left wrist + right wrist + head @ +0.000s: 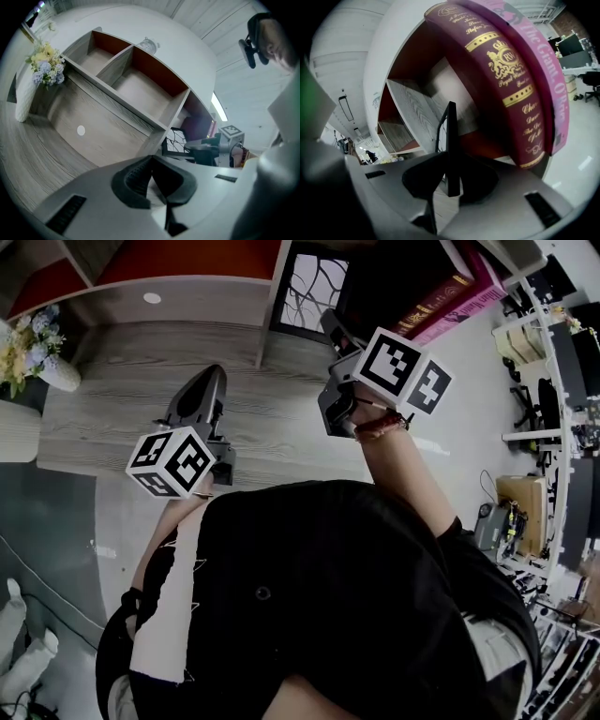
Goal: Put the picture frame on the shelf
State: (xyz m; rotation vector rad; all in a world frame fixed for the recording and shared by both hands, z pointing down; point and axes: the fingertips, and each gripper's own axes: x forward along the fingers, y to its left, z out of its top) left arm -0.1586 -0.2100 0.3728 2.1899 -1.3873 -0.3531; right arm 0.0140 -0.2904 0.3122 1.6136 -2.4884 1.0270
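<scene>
Right gripper view: the right gripper (450, 164) pinches the upright picture frame (450, 133) between its fingers, in the shelf (410, 117) beside two books (506, 84). The left gripper (151, 161) has its fingers closed on nothing.

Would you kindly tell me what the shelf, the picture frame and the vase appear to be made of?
Shelf: grey board with even, printed-looking wood grain and a matte finish, probably laminate.
Picture frame: thin black rim, either plastic or painted wood; the look leaves it open.
Vase: white and matte, possibly ceramic.
</scene>
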